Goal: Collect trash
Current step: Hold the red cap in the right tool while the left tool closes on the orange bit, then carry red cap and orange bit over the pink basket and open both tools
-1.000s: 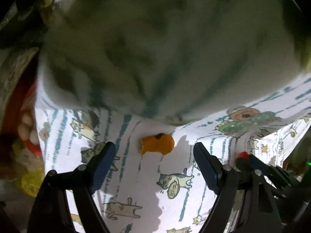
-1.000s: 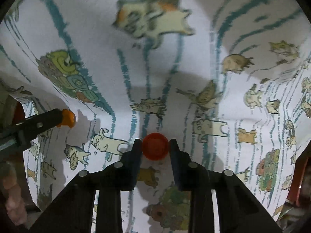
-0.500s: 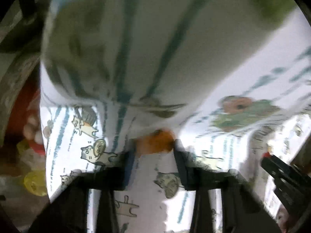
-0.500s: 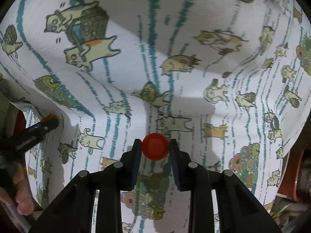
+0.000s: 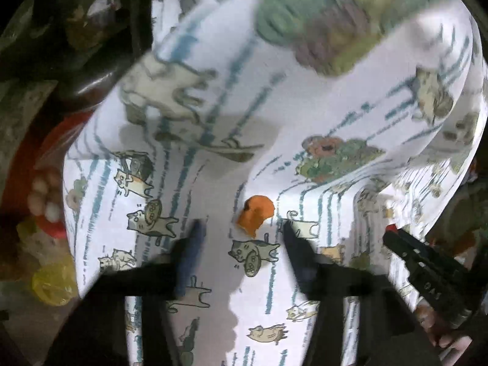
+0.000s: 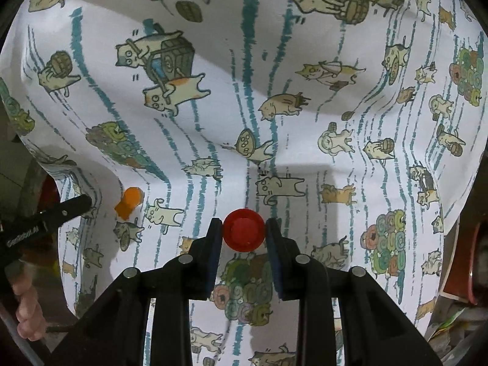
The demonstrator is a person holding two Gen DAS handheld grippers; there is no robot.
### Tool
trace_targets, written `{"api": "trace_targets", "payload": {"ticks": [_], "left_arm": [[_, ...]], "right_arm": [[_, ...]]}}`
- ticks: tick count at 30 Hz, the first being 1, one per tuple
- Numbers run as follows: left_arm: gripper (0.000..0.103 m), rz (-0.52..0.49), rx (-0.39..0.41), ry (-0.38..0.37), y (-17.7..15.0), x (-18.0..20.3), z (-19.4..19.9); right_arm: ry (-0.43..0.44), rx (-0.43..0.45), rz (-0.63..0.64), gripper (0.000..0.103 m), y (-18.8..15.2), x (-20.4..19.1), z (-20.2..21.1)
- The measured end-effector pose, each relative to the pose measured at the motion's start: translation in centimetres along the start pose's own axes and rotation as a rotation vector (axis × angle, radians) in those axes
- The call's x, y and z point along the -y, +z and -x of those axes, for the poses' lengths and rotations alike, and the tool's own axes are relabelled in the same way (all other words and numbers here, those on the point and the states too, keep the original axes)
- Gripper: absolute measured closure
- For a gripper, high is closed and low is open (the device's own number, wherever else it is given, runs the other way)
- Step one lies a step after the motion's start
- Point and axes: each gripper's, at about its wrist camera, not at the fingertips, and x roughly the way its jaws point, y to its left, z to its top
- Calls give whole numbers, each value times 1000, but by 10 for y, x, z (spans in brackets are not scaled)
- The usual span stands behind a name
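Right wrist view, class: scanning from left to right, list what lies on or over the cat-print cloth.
Left claw's black tip → orange scrap → red bottle cap pinched in the right claw → pile of coloured rolls printed on the cat-print cloth.

**Surface: cloth-covered top, rumpled**

White cloth printed with cartoon cats, baskets, yarn-ball heaps and wavy teal stripes; raised in folds, edges hanging down at left and right. Lying on it: one orange scrap, irregular in shape, with a dark spot at one edge, near the cloth's left edge in the right wrist view.
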Motion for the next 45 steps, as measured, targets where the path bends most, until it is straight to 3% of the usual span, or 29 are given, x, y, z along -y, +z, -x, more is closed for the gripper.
{"api": "trace_targets", "payload": {"ticks": [4, 8, 13, 15, 21, 29, 33, 38, 45], "left_arm": [[45, -57, -39, 32, 6, 9, -23], [67, -63, -88, 47, 7, 10, -42], [75, -48, -103, 71, 10, 8, -53], [92, -35, -112, 37, 12, 8, -55], [96, -32, -82, 17, 13, 10, -45], [96, -76, -58, -13, 2, 0, 2], [96, -73, -41, -26, -16, -18, 24], [96, -71, 58, -9, -26, -23, 78], [96, -134, 185, 25, -61, 9, 151]], "right_arm": [[-9, -17, -10, 72, 0, 4, -9], [-9, -15, -31, 72, 2, 13, -10], [-9, -21, -45, 72, 6, 24, -8], [-5, -23, -50, 72, 8, 26, -8], [-6, -22, -49, 72, 9, 25, -9], [14, -4, -100, 72, 2, 24, -2], [30, 66, -113, 72, -3, 11, 30], [71, 159, -84, 72, -15, -10, 81], [95, 287, -39, 72, -63, -29, 160]]}}
